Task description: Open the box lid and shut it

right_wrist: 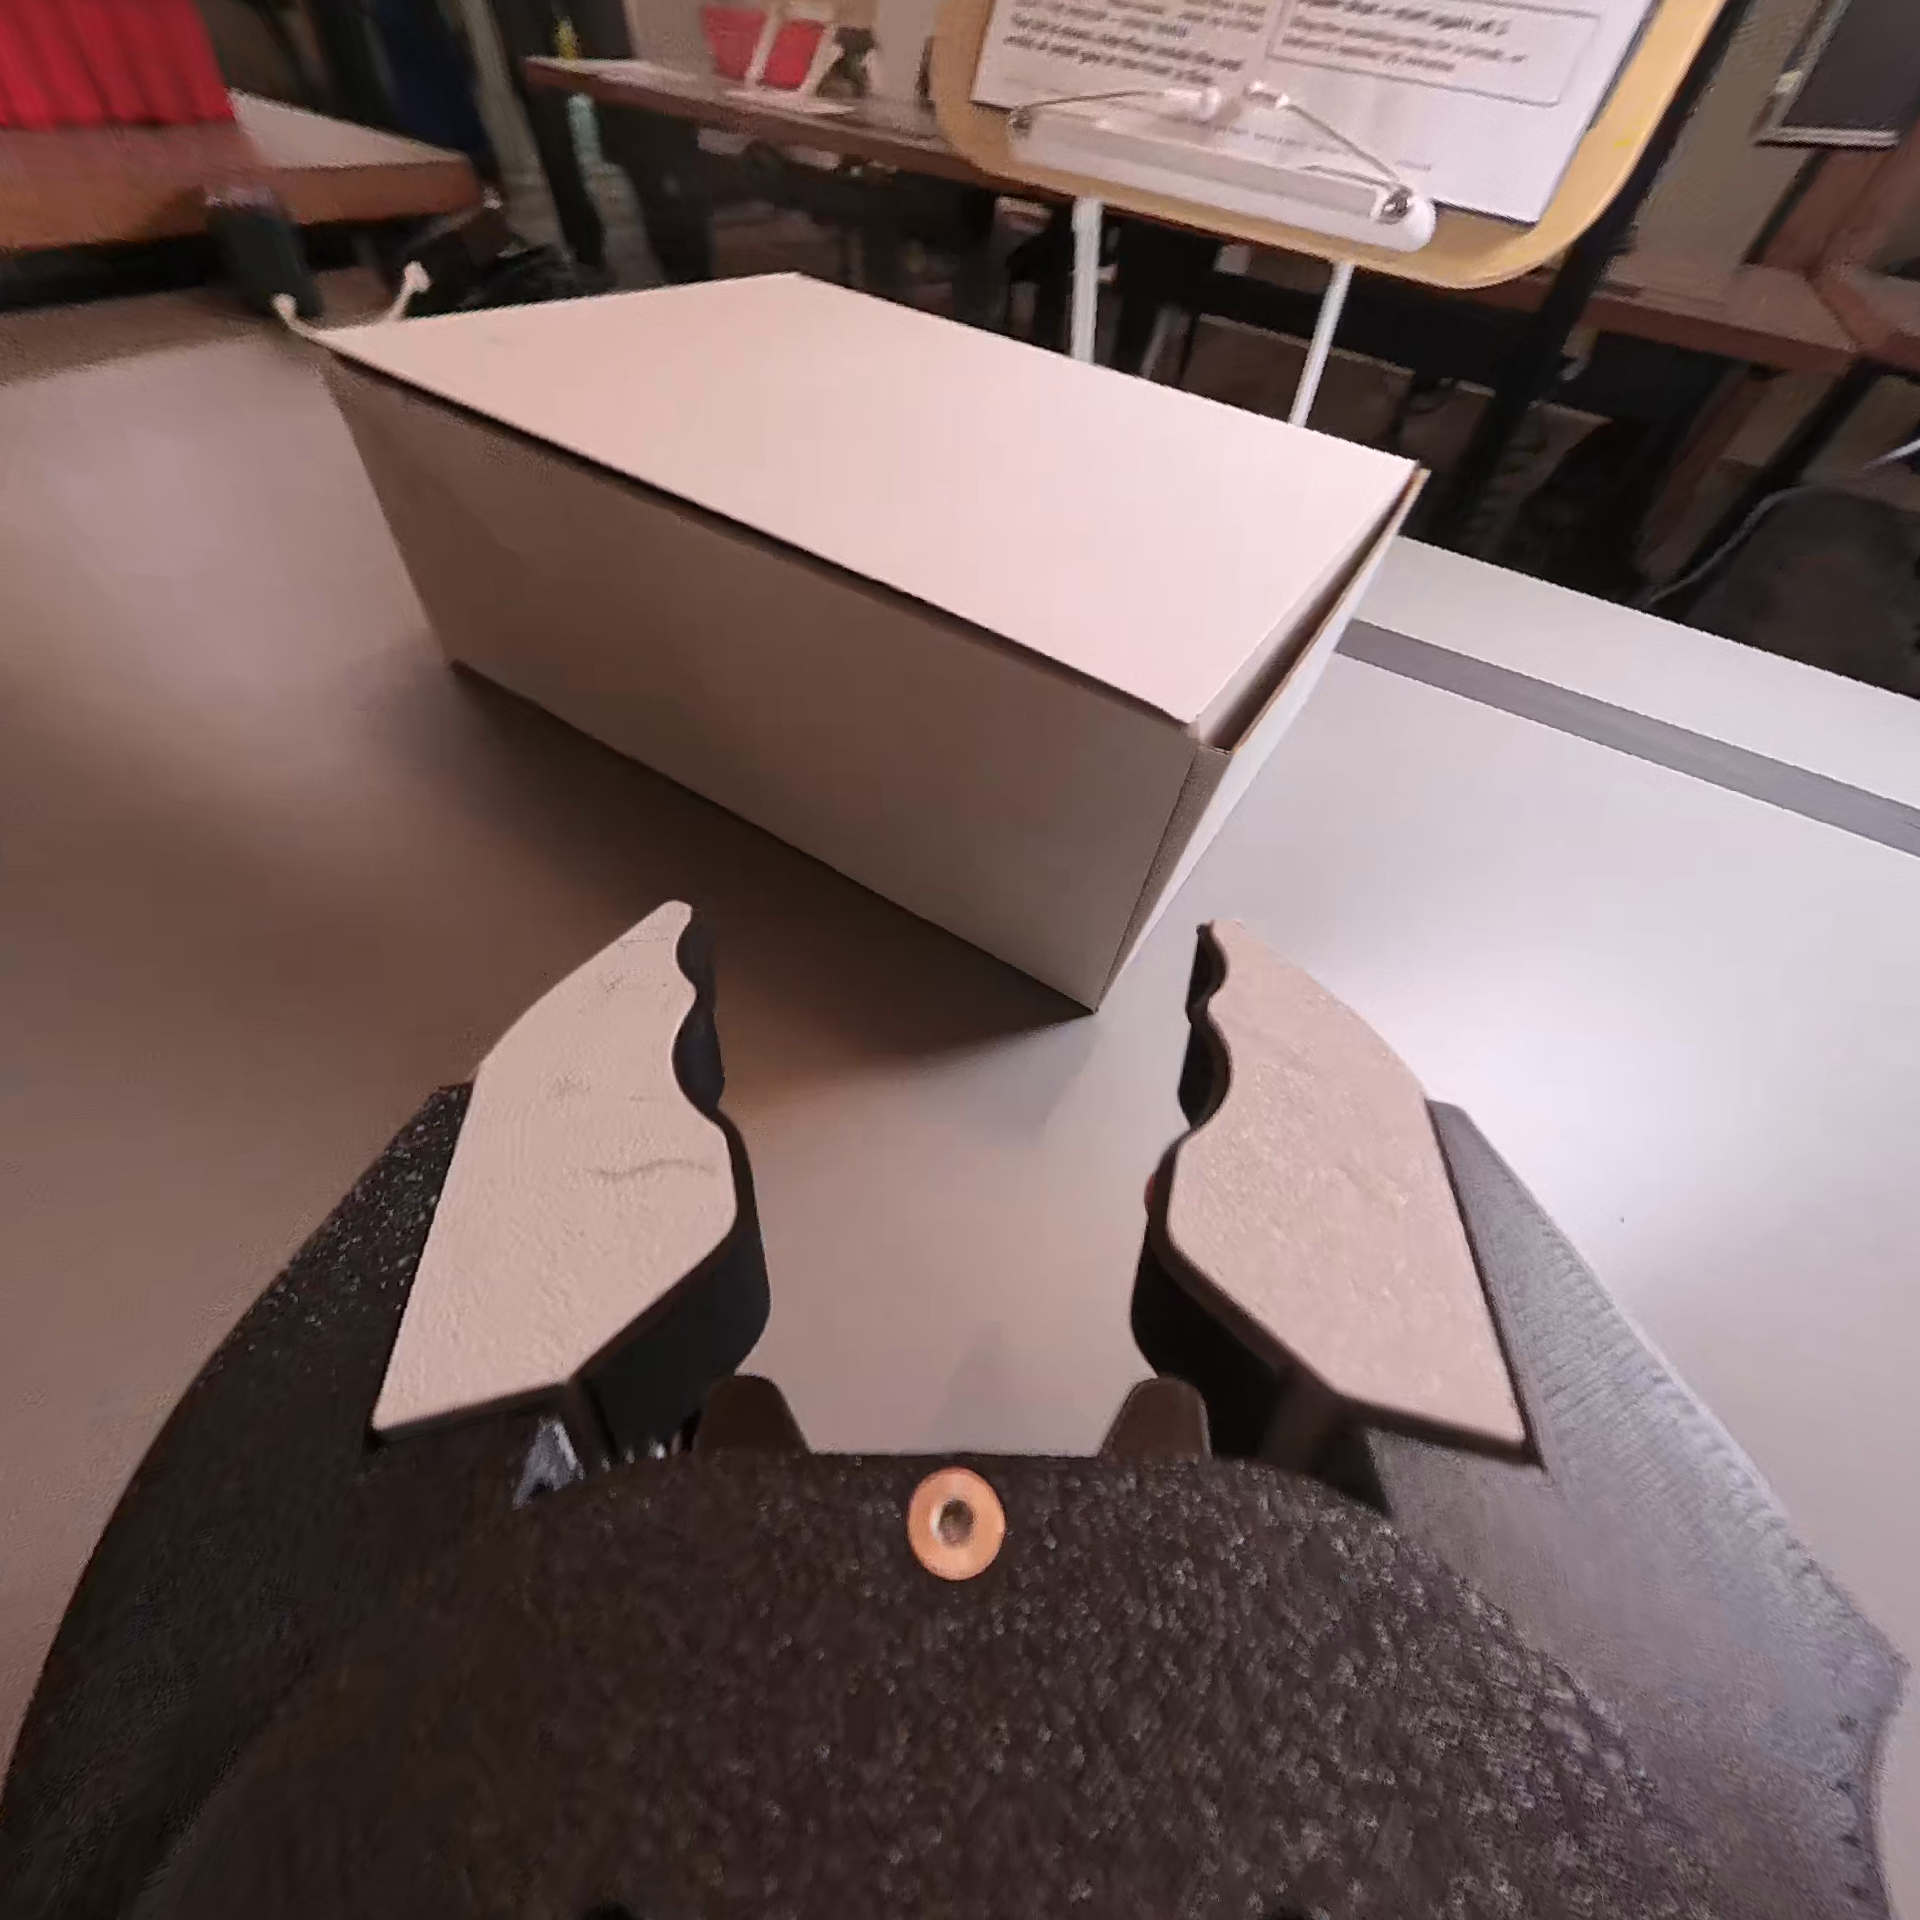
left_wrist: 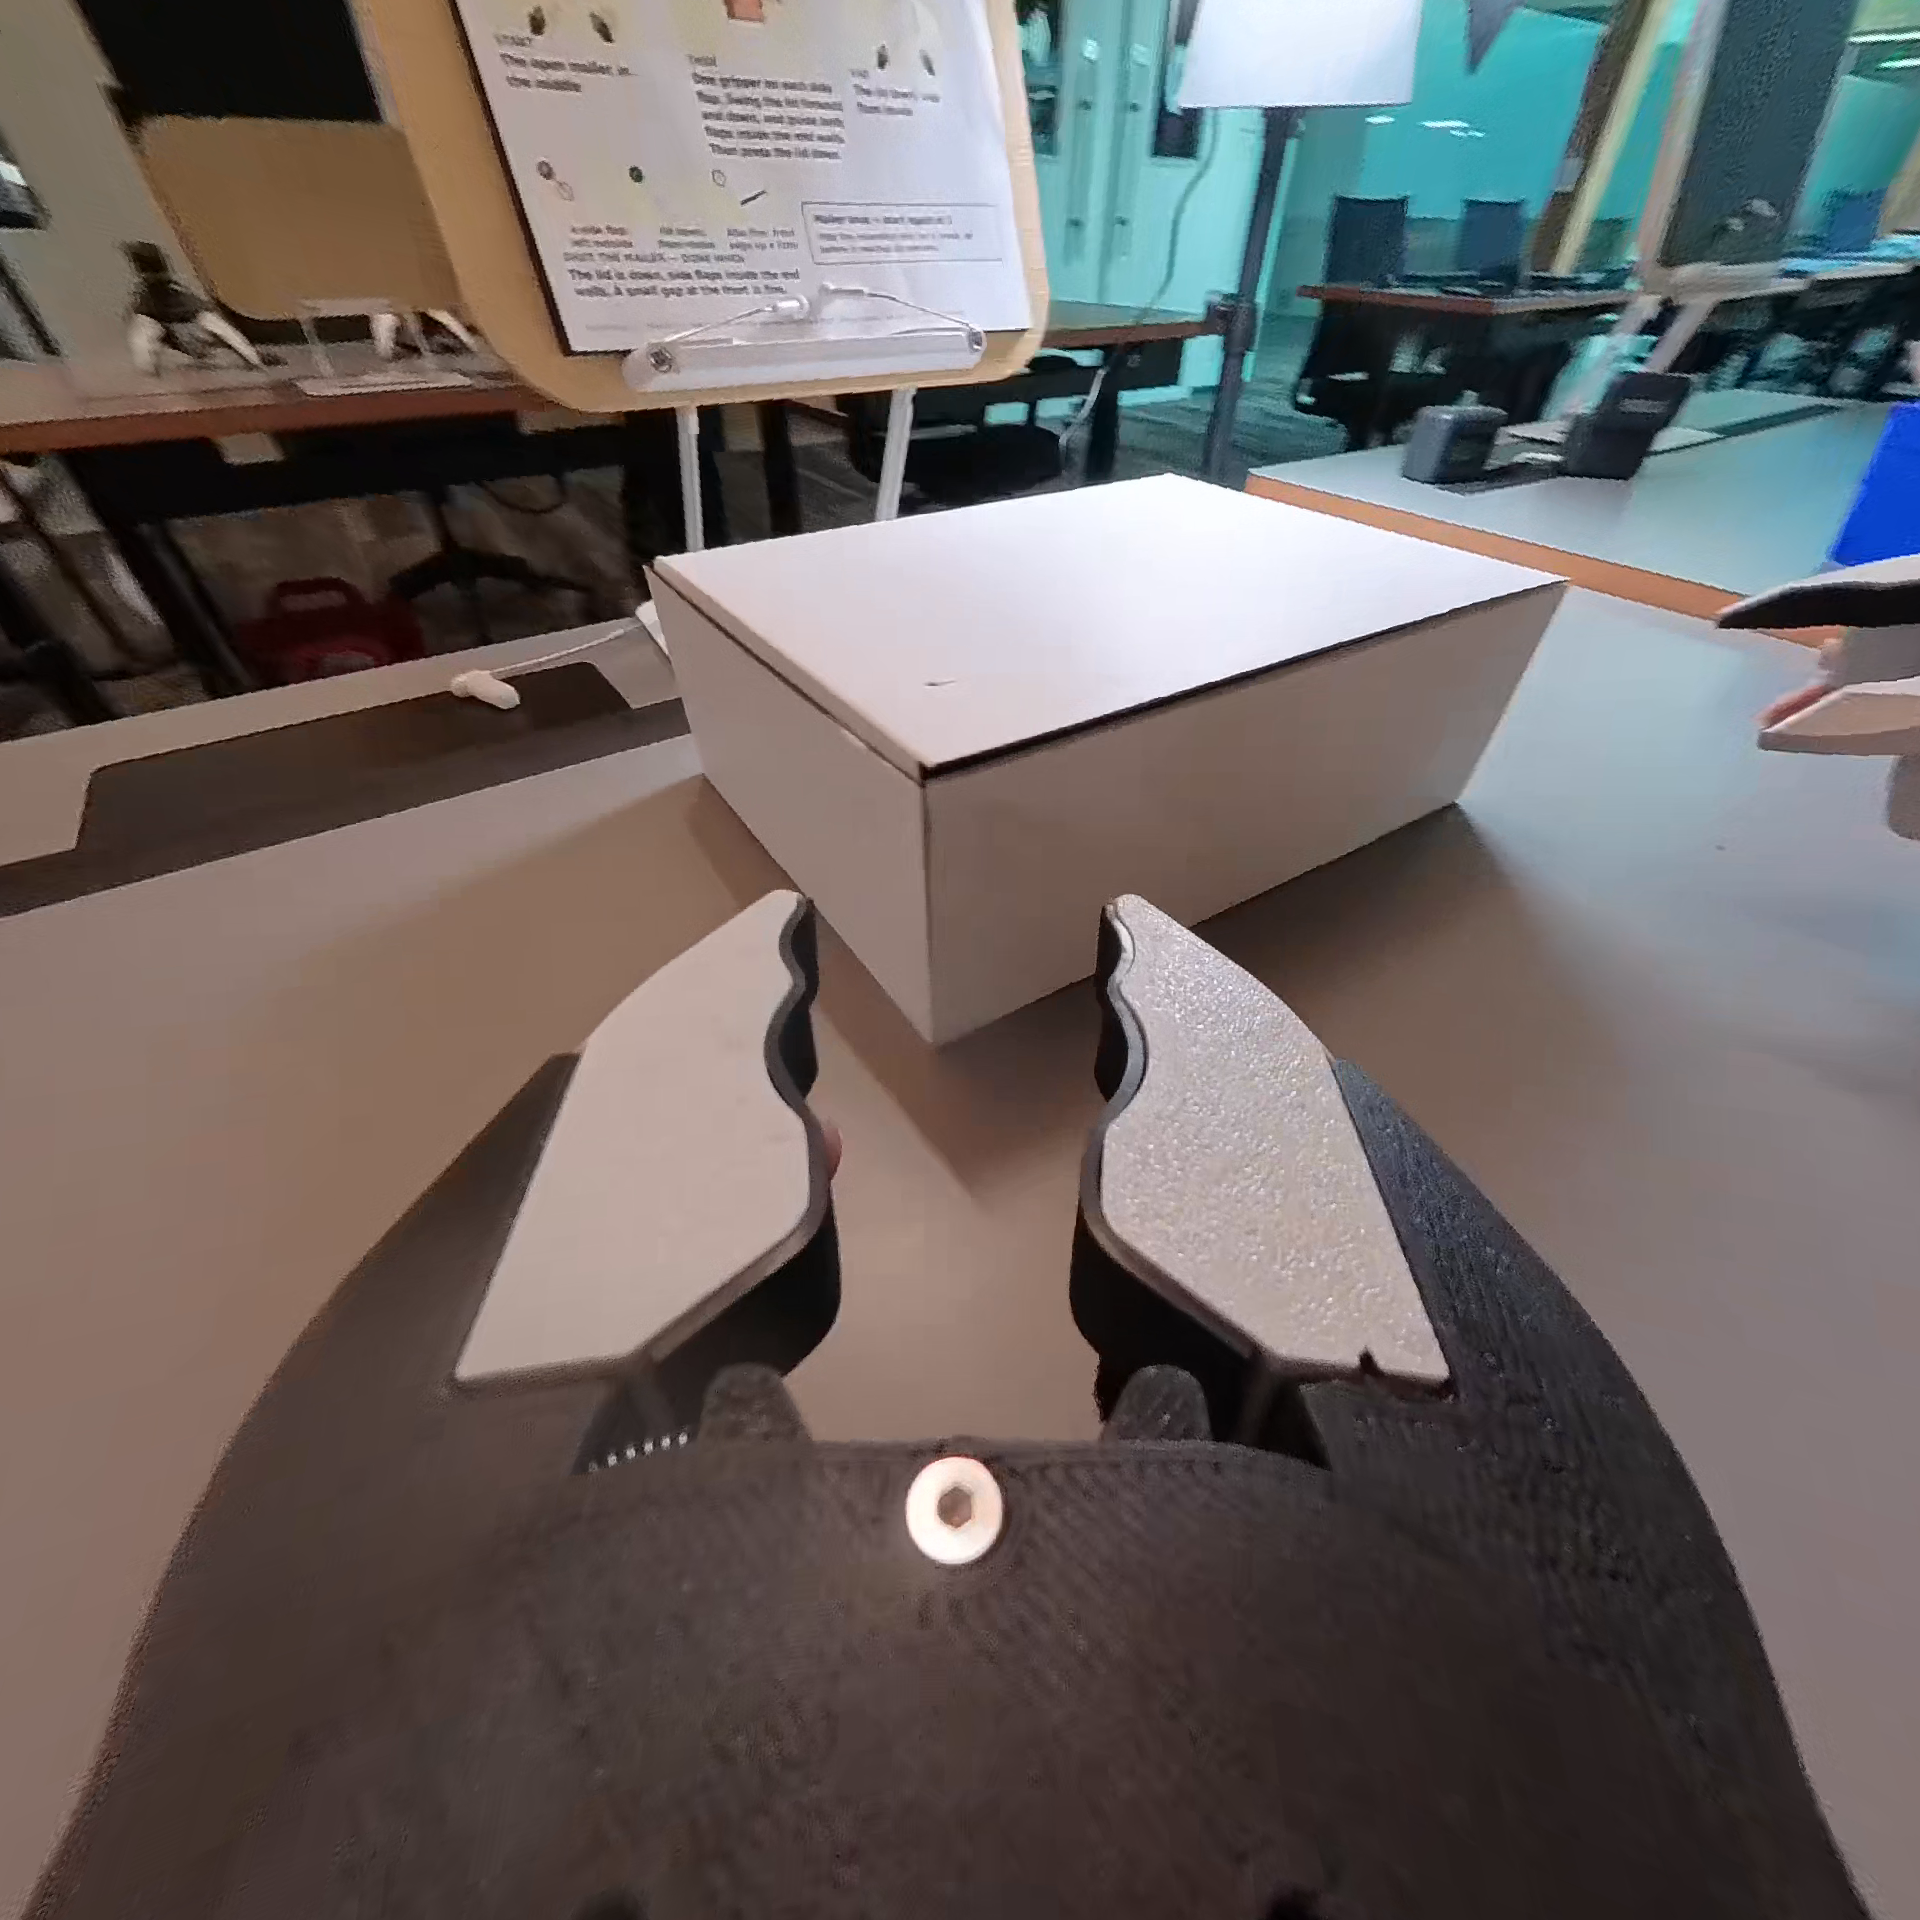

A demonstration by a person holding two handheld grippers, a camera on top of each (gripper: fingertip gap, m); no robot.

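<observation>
- The white cardboard box (left_wrist: 1101, 727) is sitting flat on the grey tabletop (left_wrist: 312, 1039), roughly in the middle, with both grippers coming at it from the near side.
- The lid (right_wrist: 883, 488) is down. From the right side you can see a thin gap along its short edge where the brown cardboard edge shows, so it isn't perfectly flush there.
- The left gripper (left_wrist: 954, 914) hangs just above the tabletop, pointed at the box's near corner. Its jaws are apart with nothing between them, close to the box but not touching it.
- The right gripper (right_wrist: 943, 920) is much the same: jaws spread wide, empty, aimed at the other near corner, and clear of the cardboard.
- In the left wrist view the right gripper's tips also peek in at the far right edge, off to the side of the box.
- Behind the box there's a stand holding a tan board (left_wrist: 997, 343) with a printed instruction sheet (left_wrist: 748, 156) clipped to it.
- A thin white cable (left_wrist: 540, 665) lies on the tabletop just behind the box's left end.
</observation>
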